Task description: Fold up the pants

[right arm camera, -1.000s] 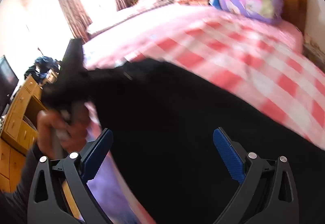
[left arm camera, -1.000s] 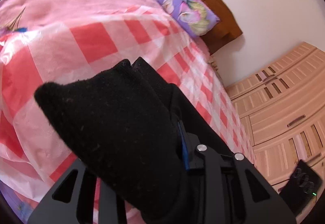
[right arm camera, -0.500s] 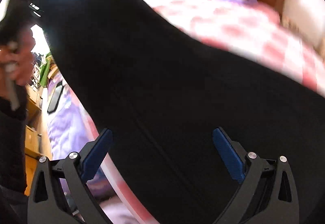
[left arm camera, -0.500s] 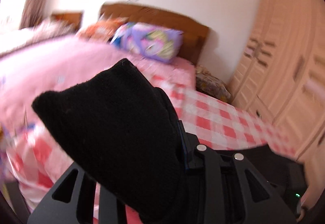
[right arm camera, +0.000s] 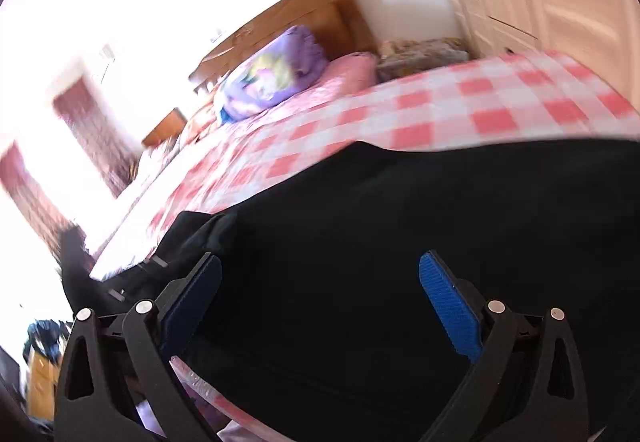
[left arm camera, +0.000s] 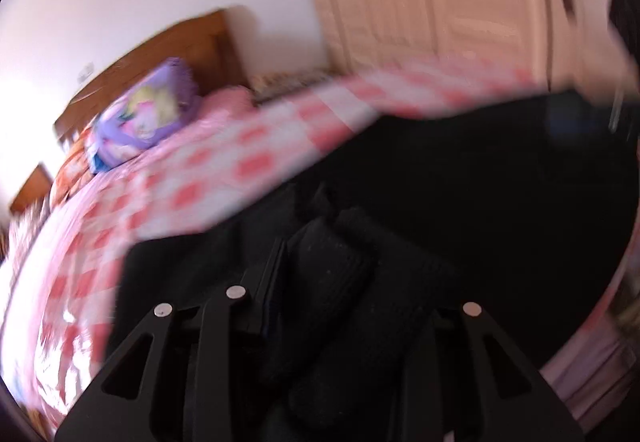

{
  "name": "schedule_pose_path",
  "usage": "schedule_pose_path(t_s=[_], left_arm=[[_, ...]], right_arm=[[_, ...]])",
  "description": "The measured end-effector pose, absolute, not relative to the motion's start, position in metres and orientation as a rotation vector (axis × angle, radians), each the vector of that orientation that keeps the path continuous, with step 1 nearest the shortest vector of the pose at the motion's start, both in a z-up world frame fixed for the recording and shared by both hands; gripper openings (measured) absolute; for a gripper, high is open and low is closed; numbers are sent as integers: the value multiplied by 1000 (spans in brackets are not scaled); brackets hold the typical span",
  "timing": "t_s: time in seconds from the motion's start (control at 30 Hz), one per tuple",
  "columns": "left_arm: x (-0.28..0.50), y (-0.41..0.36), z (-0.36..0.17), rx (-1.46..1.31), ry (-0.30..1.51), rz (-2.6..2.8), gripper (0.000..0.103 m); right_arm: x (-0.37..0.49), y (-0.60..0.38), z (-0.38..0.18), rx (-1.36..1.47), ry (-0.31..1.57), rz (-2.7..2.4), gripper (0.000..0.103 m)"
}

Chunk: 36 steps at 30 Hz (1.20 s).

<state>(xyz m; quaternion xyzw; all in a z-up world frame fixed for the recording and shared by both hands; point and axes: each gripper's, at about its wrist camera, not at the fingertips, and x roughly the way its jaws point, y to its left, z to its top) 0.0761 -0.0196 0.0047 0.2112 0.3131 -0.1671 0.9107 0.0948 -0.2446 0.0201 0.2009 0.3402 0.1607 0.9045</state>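
Black knit pants drape over checked bedspread.

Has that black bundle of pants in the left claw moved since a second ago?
Yes. The pants in the left gripper were raised over the checked bedcover; now they lie low on it.

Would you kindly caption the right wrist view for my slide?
Open right gripper poised above black pants spread on a pink checked bedspread.
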Motion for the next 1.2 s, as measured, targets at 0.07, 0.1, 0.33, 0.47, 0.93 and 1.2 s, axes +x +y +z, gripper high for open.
schedule_pose_path(t_s=[0.07, 0.1, 0.33, 0.47, 0.93, 1.2], left_arm=[[67, -33, -11, 466, 641, -382, 69], [58, -34, -12, 463, 623, -413, 76], [-11, 43, 34, 222, 485, -564, 101], [2, 126, 35, 59, 521, -305, 101], [4, 150, -10, 126, 615, -283, 101], [20, 137, -16, 223, 630, -183, 101]], right_arm=[[95, -253, 12, 438, 720, 333, 96], [96, -255, 9, 447, 727, 348, 96], [100, -210, -18, 585, 849, 590, 96], [107, -154, -21, 479, 961, 673, 96], [138, -81, -22, 570, 1029, 757, 38], [98, -120, 37, 438, 755, 709, 21]])
